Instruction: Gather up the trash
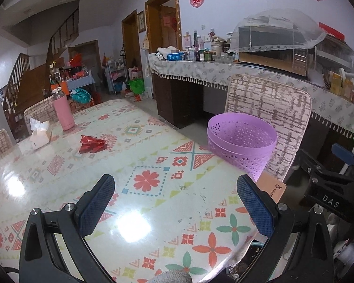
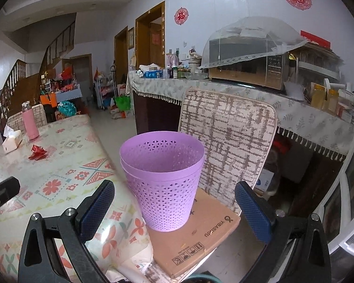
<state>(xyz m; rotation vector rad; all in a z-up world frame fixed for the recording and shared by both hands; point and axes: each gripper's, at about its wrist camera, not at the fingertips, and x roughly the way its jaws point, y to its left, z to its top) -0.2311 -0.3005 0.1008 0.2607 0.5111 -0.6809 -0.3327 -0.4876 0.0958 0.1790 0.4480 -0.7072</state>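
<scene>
Left wrist view: left gripper (image 1: 175, 208) hovers low over the surface (image 1: 134, 231), fingers (image 1: 95, 205) wide apart, nothing between them. Crumpled red wrapper (image 1: 92, 143), the one clear piece of trash, lies on the surface well ahead and to the left, near a white tissue box (image 1: 39, 133) and a pink bottle (image 1: 63, 112). Purple basket (image 1: 242, 145) stands off the right edge of the surface, in front of a chair back (image 1: 269, 108). Part of the right gripper (image 1: 330, 179) shows at the far right edge.

Right wrist view: right gripper (image 2: 174, 208) faces the purple basket (image 2: 162, 179), fingers (image 2: 253, 208) spread apart, empty, basket ahead of them and not touched. Basket sits on a cardboard box (image 2: 193, 240) on the chair seat, just beside the surface (image 2: 66, 165). What I can see of its inside shows no trash; the bottom is hidden. Red wrapper (image 2: 37, 152) is far left on the surface, well apart from the basket.

Judgement: the wrapper is out of the basket, so the step in hand looks like a reach for it. Next move calls for the left gripper to travel forward-left, straddle the crumpled wrapper and close on it, then carry it right and release over the basket rim. Wrapper is light and springy, so a grip on its bulk, not an edge.
</scene>
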